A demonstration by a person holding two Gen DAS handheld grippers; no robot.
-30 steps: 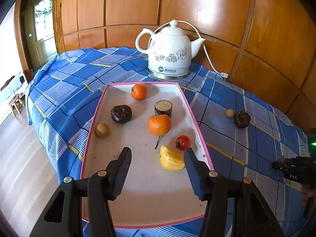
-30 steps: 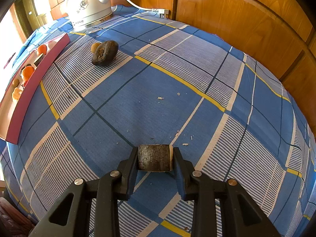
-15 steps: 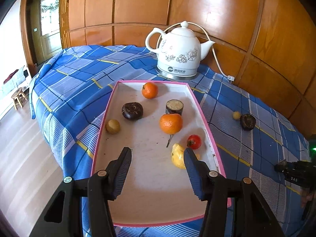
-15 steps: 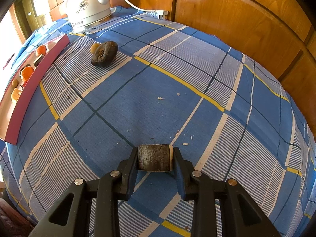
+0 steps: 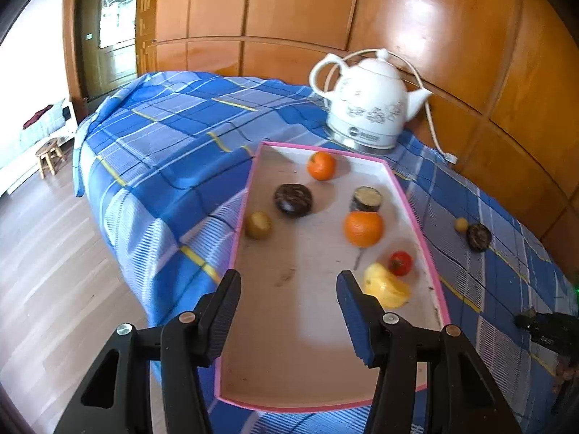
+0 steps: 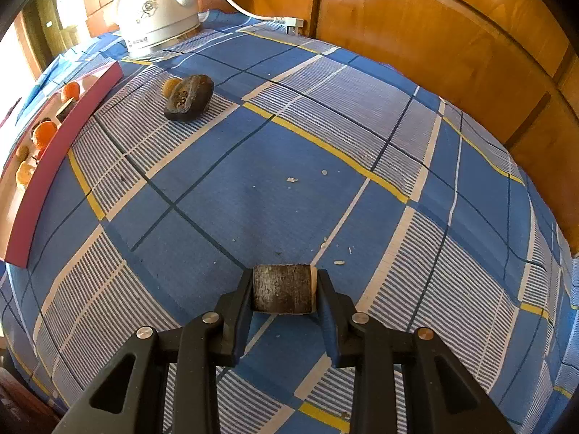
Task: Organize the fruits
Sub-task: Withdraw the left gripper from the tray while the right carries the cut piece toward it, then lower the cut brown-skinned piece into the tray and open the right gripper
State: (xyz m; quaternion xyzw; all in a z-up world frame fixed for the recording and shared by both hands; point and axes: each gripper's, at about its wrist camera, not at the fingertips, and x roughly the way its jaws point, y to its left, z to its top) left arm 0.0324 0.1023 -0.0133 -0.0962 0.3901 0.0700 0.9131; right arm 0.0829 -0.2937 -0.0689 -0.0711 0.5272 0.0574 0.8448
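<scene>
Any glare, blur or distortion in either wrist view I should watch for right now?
Left wrist: strong glare on the wooden wall panel, window blown out, tray fruit slightly soft. Right wrist: sharp, heavy fisheye bending of the blue plaid cloth; tray edge overexposed at left.

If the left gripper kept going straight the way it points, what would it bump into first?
Probably the bare floor of the pink tray. The left gripper is open and empty, aimed down at a clear patch between its fingers. The yellow fruit lies just right of that line, though depth is hard to judge.
</scene>
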